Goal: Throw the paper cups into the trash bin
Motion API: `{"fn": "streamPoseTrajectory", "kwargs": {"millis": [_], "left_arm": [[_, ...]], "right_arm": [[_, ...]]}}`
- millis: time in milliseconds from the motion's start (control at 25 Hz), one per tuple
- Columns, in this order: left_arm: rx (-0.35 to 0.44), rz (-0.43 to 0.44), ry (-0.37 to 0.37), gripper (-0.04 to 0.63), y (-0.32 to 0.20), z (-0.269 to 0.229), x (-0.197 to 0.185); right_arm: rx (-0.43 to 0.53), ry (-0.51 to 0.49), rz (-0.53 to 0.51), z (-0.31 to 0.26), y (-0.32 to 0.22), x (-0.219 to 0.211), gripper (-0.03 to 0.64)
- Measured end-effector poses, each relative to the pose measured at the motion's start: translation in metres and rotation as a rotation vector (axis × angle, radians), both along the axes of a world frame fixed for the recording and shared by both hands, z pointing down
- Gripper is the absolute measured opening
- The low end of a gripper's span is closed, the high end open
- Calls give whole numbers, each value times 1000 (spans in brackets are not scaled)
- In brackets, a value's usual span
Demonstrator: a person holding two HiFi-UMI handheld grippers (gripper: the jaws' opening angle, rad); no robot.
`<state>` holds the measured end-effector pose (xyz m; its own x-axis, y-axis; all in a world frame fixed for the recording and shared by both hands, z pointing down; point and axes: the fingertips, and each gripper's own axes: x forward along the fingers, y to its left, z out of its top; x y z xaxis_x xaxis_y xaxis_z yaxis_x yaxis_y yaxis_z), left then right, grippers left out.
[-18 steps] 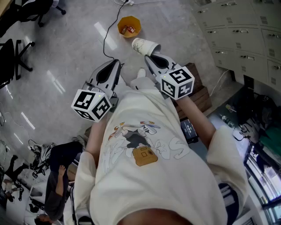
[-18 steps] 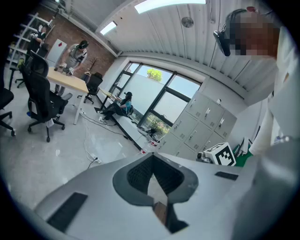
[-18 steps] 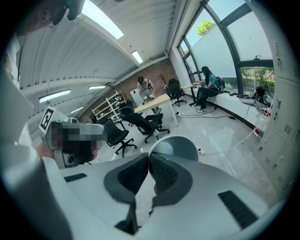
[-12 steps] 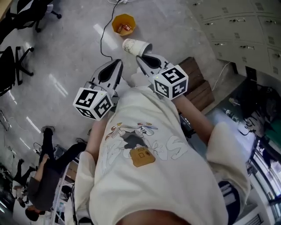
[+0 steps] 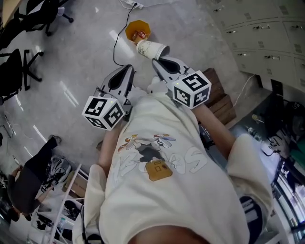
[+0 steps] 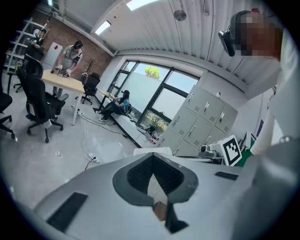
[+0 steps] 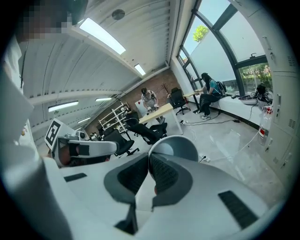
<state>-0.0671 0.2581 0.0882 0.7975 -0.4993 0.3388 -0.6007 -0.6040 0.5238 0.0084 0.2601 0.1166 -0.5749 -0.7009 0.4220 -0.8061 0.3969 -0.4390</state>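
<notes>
In the head view my right gripper (image 5: 160,60) is shut on the rim of a white paper cup (image 5: 151,49), which lies on its side in the air, pointing away from me. An orange trash bin (image 5: 138,30) stands on the grey floor just beyond the cup, with some rubbish inside. In the right gripper view the paper cup (image 7: 176,146) shows its grey inside, its wall pinched in the right gripper (image 7: 150,158). My left gripper (image 5: 125,70) hangs beside the right one. Seen from the left gripper view, the left gripper (image 6: 153,154) is shut with nothing in it.
A black cable (image 5: 114,45) runs over the floor to a power strip (image 5: 134,5) beyond the bin. Office chairs (image 5: 16,66) stand at the upper left, grey lockers (image 5: 267,43) at the right, a wooden crate (image 5: 219,97) by my right arm. A person (image 5: 28,176) is at the lower left.
The cup stays pinched in the right gripper and both grippers keep nearly the same place before me. The person at the lower left has moved across the floor.
</notes>
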Motion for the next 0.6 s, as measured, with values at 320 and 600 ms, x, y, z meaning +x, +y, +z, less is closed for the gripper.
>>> {"fn": "streamPoseTrajectory", "kwargs": {"millis": [320, 600], "left_arm": [[-71, -11, 10, 6, -28, 21, 4], [-133, 23, 39, 6, -107, 41, -24]], "right_arm": [[-38, -35, 55, 15, -36, 20, 26], [-86, -27, 89, 29, -112, -11, 26]]}}
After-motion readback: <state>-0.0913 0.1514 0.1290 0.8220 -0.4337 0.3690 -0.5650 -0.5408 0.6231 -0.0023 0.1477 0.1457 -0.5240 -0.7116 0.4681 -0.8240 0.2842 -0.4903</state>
